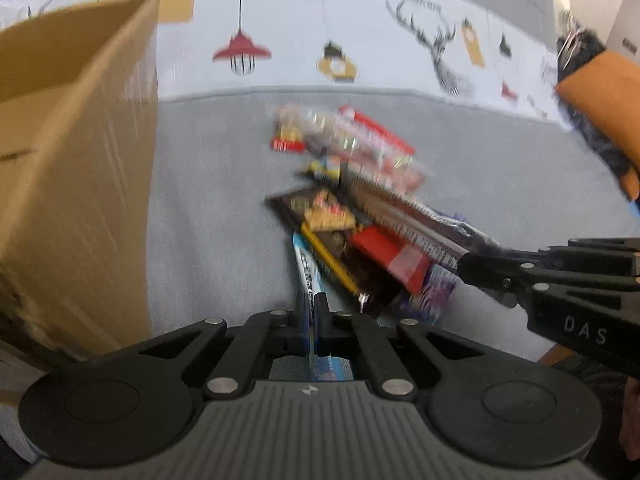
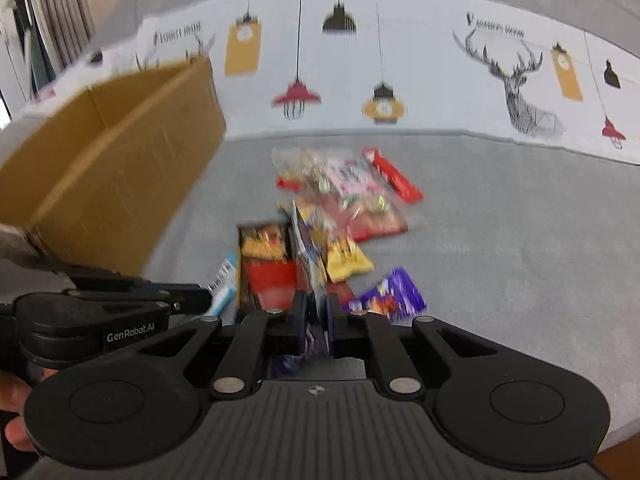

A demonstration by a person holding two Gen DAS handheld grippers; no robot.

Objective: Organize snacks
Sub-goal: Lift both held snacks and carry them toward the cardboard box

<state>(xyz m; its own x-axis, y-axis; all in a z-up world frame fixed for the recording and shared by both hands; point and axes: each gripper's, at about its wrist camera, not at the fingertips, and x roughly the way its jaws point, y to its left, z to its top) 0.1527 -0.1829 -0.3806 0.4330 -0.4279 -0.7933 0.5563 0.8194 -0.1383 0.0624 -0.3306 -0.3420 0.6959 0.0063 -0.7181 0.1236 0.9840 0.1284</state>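
Note:
A blurred pile of snack packets (image 1: 360,168) (image 2: 340,196) lies on the grey cushion (image 1: 208,200). My left gripper (image 1: 311,308) is shut on the near end of a thin blue-and-white packet (image 1: 306,268), which points into the pile. The right wrist view shows that left gripper (image 2: 206,298) coming in from the left with the same packet (image 2: 225,276). My right gripper (image 2: 317,312) is shut on a purple-and-white packet (image 2: 308,256) that stands on edge between its fingers. In the left wrist view the right gripper (image 1: 466,266) enters from the right. An open cardboard box (image 1: 72,160) (image 2: 112,184) stands to the left.
A white cloth printed with lamps and deer (image 1: 360,20) covers the backrest behind the pile. An orange cushion (image 1: 604,92) sits at the far right. A purple packet (image 2: 392,292), a yellow one (image 2: 346,258) and a red bar (image 2: 394,176) lie among the snacks. A hand (image 2: 16,392) shows at the lower left.

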